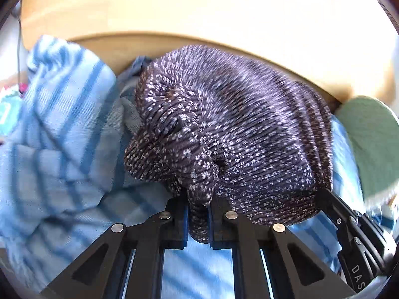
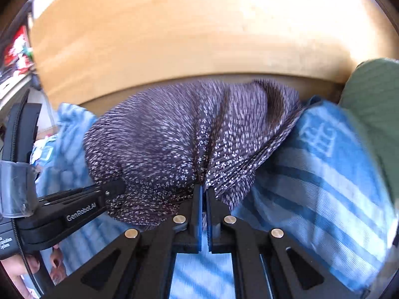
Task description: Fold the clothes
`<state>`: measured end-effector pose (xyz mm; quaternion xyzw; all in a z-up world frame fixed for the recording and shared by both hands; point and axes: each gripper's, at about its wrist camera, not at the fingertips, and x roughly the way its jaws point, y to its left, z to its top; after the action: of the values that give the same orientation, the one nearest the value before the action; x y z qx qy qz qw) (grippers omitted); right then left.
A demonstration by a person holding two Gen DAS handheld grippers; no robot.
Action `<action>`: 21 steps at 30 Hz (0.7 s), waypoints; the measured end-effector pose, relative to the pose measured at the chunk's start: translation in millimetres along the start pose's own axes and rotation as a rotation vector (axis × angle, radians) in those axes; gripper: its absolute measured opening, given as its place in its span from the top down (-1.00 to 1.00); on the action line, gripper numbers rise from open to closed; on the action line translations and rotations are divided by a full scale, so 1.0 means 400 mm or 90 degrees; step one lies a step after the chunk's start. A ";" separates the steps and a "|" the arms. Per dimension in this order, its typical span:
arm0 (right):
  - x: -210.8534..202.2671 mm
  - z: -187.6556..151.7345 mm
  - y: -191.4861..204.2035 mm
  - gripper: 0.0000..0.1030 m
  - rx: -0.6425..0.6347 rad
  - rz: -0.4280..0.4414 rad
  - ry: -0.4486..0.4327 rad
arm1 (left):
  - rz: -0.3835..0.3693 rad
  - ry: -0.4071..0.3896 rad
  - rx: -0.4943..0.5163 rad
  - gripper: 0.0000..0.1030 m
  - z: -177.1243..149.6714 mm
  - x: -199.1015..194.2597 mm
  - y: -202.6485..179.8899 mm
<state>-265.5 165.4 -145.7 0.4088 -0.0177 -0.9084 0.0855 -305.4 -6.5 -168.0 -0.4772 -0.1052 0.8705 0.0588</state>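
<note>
A wooden board (image 1: 199, 7) fills the top of both views, and below it a blue striped sheet (image 1: 57, 134) spreads across the lower half, with a green cushion (image 1: 371, 144) at the right edge. On the sheet, in the middle of each frame, sits the garment to be folded: a dark speckled pleated cloth (image 1: 249, 129), bunched into a mound. The left gripper (image 1: 198, 220) is clenched on a twisted fold of it at the bottom centre of the left view. The right gripper (image 2: 204, 220) is pinched almost flat on a thin edge of the same cloth, where the pleats fan out above its tips. Judging by this, the step in hand is lifting and opening the garment. To do it well, both grips should probably rise together and then draw apart so the pleats hang straight. The left bite looks thick and secure. The right one looks shallow and could slip if pulled sharply, so a slow, even pull seems wise, keeping the cloth clear of the sheet.
</note>
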 end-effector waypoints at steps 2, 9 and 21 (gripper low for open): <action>-0.073 -0.026 0.010 0.95 -0.012 -0.006 -0.007 | -0.007 -0.015 0.020 0.78 -0.030 -0.070 -0.017; -0.418 -0.188 0.039 1.00 -0.018 0.009 -0.042 | -0.089 -0.045 -0.072 0.82 -0.200 -0.410 0.023; -0.744 -0.471 0.076 0.91 0.005 0.030 0.022 | -0.119 0.105 -0.111 0.82 -0.748 -0.633 0.079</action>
<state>73.1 193.3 -48.0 0.4245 -0.0297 -0.8988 0.1056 83.2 -50.5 -124.6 -0.5388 -0.2192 0.8065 0.1061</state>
